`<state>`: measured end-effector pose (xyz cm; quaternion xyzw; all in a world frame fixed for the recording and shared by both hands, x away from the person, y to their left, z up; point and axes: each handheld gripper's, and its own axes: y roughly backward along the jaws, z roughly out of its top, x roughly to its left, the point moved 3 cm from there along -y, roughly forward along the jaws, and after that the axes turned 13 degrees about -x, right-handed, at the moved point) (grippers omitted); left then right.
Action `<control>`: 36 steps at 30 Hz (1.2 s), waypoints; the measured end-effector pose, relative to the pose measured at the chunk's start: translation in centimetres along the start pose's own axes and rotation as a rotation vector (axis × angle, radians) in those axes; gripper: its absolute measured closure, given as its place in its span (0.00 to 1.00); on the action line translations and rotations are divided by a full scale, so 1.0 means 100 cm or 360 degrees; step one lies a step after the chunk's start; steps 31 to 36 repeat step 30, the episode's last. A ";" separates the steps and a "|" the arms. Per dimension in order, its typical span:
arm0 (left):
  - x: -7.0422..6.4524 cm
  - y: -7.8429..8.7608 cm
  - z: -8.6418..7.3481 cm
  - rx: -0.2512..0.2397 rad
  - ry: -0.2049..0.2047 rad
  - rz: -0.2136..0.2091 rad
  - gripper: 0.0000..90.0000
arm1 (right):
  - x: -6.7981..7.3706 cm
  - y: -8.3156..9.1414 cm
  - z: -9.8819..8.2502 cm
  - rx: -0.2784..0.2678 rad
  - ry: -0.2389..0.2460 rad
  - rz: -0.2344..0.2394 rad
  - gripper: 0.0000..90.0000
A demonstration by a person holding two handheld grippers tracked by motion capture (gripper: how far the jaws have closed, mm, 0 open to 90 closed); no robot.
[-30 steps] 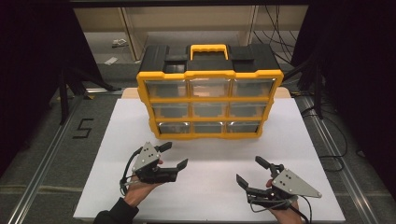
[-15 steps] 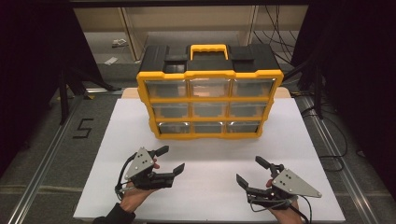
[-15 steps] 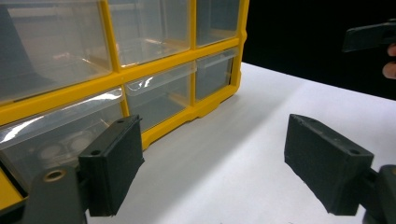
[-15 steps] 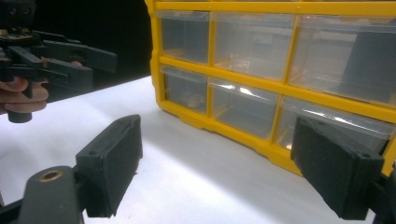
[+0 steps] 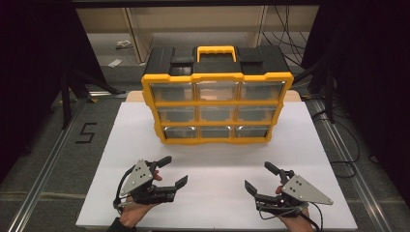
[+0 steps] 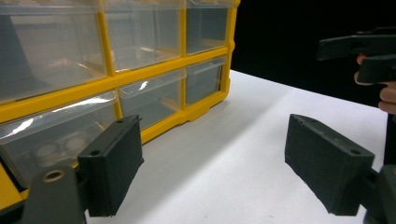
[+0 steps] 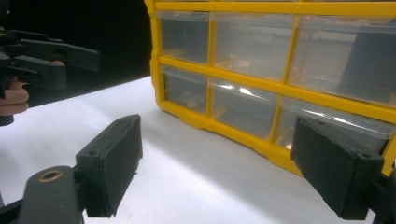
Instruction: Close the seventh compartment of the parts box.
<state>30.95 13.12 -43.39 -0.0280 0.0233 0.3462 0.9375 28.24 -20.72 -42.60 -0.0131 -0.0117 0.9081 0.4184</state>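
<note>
A yellow and black organizer box point(image 5: 216, 104) with clear plastic drawers and a yellow carry handle stands upright at the back of the white table point(image 5: 217, 159). All its drawers look closed point(image 6: 140, 46) point(image 7: 261, 42). A small round item lies in the bottom left drawer point(image 7: 189, 99). My left gripper point(image 5: 173, 171) hovers low over the table's front left, jaws wide open with nothing between them point(image 6: 212, 168). At the front right my right gripper point(image 5: 260, 179) is open too, and empty point(image 7: 217, 172). Both point toward the box from well in front of it.
The table's white top drops off at its left, right and front edges, with metal rails point(image 5: 38, 179) along the floor on both sides. A "5" point(image 5: 86, 133) is marked on the floor at the left. Cables point(image 5: 338, 125) trail at the right.
My left gripper has drawn back toward the table's front edge, still open. The right gripper and the box have stayed put.
</note>
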 end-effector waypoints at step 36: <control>0.000 0.004 -0.001 -0.0003 -0.0001 0.0041 0.21 | 0.000 0.000 0.000 0.0000 0.0005 -0.0001 0.20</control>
